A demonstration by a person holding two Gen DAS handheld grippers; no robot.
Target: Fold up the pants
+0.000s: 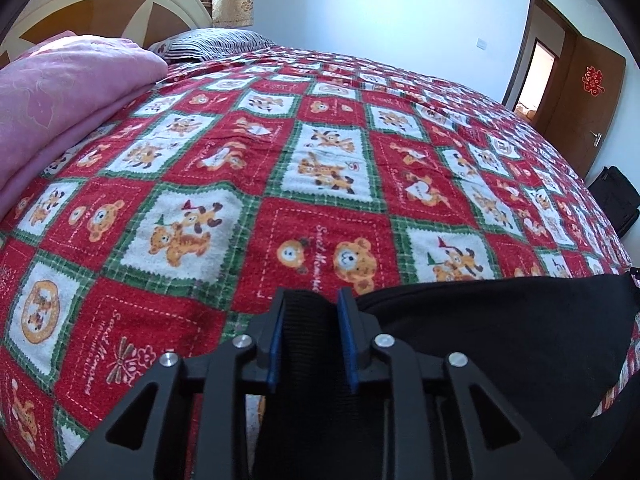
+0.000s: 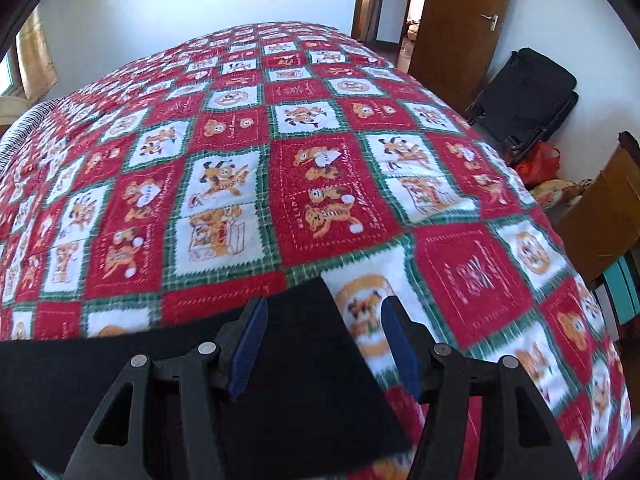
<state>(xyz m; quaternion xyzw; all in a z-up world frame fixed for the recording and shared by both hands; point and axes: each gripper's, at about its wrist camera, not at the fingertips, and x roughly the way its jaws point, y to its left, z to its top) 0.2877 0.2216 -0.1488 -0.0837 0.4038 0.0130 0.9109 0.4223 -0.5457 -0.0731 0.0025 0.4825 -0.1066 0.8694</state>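
Note:
Black pants (image 1: 500,320) lie across the near edge of the bed, on a red, white and green bear-print blanket (image 1: 280,160). My left gripper (image 1: 310,300) is shut on a ribbed black band of the pants, held between its blue pads. In the right wrist view the pants (image 2: 200,380) spread to the lower left, with one corner reaching up between the fingers. My right gripper (image 2: 324,308) is open over that corner and over the blanket (image 2: 280,160), and grips nothing.
A folded pink quilt (image 1: 60,100) and a striped pillow (image 1: 208,42) lie at the head of the bed by the headboard (image 1: 100,8). A brown door (image 2: 460,20), a black bag (image 2: 528,96), a red bag (image 2: 538,162) and wooden furniture (image 2: 608,208) stand beside the bed.

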